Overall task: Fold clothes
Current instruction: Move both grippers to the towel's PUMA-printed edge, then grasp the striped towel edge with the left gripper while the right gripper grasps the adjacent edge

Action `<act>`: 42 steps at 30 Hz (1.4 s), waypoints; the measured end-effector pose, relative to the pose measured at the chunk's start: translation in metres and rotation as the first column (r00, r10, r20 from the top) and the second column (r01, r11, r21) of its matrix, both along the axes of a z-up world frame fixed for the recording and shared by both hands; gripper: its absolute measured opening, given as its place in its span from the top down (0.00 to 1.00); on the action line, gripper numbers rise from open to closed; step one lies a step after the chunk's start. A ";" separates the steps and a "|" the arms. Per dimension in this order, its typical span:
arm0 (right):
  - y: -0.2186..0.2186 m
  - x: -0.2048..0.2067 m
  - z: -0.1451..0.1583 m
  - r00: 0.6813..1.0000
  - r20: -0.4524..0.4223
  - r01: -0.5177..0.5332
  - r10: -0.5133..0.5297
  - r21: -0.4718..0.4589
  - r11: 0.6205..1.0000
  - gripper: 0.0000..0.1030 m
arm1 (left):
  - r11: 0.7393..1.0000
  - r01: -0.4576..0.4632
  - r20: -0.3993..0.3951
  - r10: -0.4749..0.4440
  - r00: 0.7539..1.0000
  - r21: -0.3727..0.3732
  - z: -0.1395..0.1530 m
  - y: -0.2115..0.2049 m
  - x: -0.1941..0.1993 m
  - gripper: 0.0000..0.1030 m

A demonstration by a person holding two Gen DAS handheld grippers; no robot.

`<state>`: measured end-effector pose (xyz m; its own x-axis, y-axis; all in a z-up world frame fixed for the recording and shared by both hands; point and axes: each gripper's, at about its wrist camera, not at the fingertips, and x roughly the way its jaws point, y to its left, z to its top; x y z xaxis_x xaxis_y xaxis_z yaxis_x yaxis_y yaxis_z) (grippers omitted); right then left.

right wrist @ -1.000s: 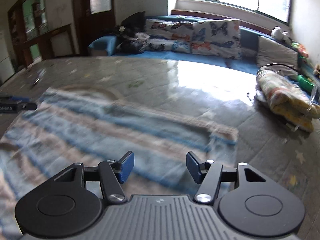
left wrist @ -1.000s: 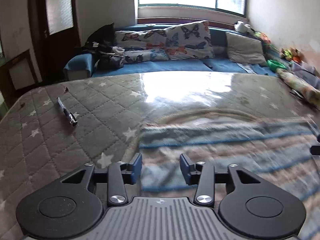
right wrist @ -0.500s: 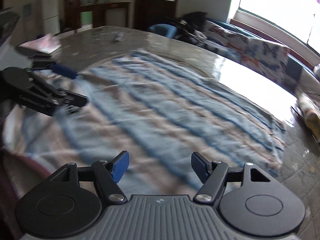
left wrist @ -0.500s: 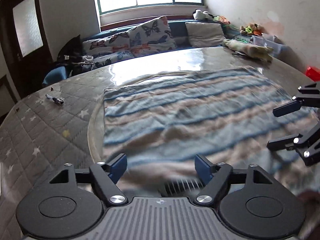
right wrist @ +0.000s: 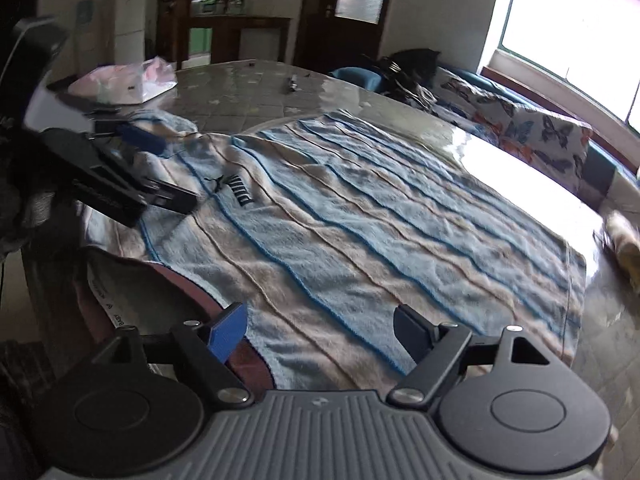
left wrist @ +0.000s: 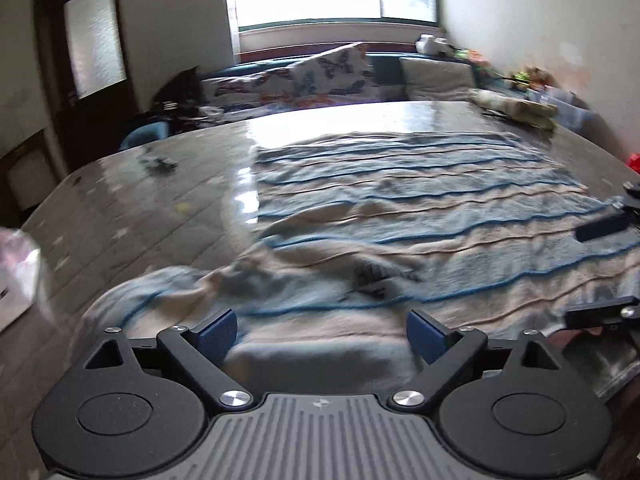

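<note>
A blue and beige striped towel (left wrist: 400, 216) with a black logo (right wrist: 240, 191) lies spread on the table, its near left corner rumpled. My left gripper (left wrist: 322, 334) is open and empty over the towel's near edge. My right gripper (right wrist: 320, 330) is open and empty over the near right edge of the towel (right wrist: 360, 220). The left gripper also shows in the right wrist view (right wrist: 156, 168), and the right gripper's fingers (left wrist: 604, 228) show at the right edge of the left wrist view.
The table (left wrist: 132, 216) has a grey quilted cover with stars under glossy plastic. A small dark object (left wrist: 160, 164) lies far left. A pink and white bag (right wrist: 128, 80) sits at the table's far corner. A folded cloth (left wrist: 516, 106) lies far right. A sofa with butterfly cushions (left wrist: 320, 76) stands behind.
Both grippers have pulled back to the towel's near edge and opened wider. The towel's near left corner is now bunched up.
</note>
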<state>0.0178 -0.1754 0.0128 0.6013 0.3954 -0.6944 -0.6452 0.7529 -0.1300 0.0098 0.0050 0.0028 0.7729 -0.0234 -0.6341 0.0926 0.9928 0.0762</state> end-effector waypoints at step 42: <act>-0.067 -0.028 0.008 0.969 -0.013 0.246 -0.246 0.137 0.960 0.20 | 0.978 -0.108 -0.071 0.097 0.993 -0.177 0.012 0.048 -0.064 0.90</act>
